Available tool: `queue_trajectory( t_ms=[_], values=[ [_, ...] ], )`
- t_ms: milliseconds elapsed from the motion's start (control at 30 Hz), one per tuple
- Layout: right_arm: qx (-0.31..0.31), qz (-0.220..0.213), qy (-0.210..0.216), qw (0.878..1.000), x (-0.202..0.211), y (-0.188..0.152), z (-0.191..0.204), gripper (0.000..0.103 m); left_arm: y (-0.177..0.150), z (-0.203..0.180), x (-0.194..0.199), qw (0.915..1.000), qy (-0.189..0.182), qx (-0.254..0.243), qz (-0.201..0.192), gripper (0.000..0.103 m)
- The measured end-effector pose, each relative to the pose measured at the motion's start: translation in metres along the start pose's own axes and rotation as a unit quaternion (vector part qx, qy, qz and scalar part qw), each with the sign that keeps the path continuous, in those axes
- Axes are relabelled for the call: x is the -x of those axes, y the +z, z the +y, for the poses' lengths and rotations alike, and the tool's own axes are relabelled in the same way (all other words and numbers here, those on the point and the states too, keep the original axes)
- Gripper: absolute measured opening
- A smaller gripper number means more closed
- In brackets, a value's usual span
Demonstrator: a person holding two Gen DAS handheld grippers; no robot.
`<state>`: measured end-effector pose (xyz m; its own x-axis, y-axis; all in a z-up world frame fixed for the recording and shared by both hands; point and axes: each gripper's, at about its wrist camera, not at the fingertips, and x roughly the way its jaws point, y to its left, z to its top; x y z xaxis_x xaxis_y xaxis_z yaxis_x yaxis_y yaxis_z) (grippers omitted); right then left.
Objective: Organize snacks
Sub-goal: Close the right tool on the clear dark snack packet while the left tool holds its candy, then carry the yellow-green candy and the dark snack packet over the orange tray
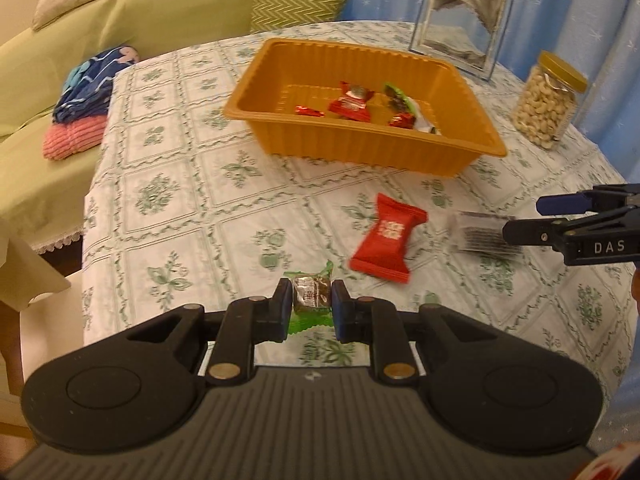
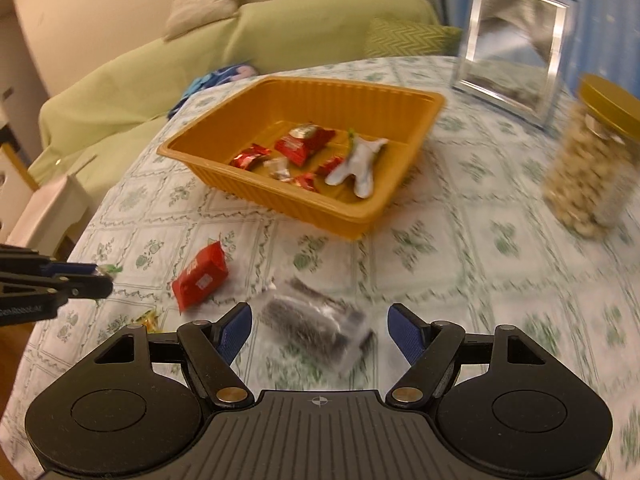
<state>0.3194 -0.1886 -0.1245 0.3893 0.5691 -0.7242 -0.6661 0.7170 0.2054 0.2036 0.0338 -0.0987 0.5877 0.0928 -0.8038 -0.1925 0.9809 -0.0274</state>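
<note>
Left gripper (image 1: pixel 311 305) clamped on a green-wrapped candy (image 1: pixel 311 298), lifted just clear of the tablecloth (image 1: pixel 180 208); orange tray (image 1: pixel 480 148) ahead and slightly right across bare cloth, several wrapped snacks already inside. Right gripper (image 2: pixel 320 332) spread wide, empty, poised over a clear packet of dark snack (image 2: pixel 316 326) lying between the blue pads (image 2: pixel 236 332), long axis slanted from upper left to lower right across the gap. Red packet (image 2: pixel 200 280) just left of it, nearer the left gripper. Likely needs a wrist roll to square up.
</note>
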Motion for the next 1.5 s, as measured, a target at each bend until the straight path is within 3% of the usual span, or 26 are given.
queue_trajectory(
  t_ms=[400, 533, 667, 1200, 1300, 1500],
  values=[
    [0.067, 0.047, 0.018, 0.997, -0.039, 0.007, 0.008, 0.075, 0.002, 0.019, -0.005, 0.9997, 0.013, 0.02, 0.007, 0.019],
    [0.079, 0.059, 0.023, 0.995, -0.036, 0.003, 0.015, 0.06, 0.002, 0.02, -0.008, 0.9996, 0.011, 0.023, 0.008, 0.019],
    [0.076, 0.074, 0.031, 0.994, -0.032, -0.006, 0.023, 0.052, 0.002, 0.02, -0.01, 0.9996, 0.008, 0.026, 0.011, 0.019],
    [0.013, 0.067, -0.045, 0.997, -0.049, 0.005, 0.038, 0.05, 0.007, 0.022, -0.008, 0.9996, 0.01, 0.026, 0.002, 0.019],
    [0.018, 0.069, -0.06, 0.996, -0.053, 0.004, 0.04, 0.042, 0.007, 0.023, -0.008, 0.9996, 0.011, 0.027, 0.0, 0.019],
    [0.012, 0.064, -0.055, 0.996, -0.049, 0.003, 0.038, 0.038, 0.01, 0.023, -0.008, 0.9996, 0.009, 0.026, -0.002, 0.019]
  ],
)
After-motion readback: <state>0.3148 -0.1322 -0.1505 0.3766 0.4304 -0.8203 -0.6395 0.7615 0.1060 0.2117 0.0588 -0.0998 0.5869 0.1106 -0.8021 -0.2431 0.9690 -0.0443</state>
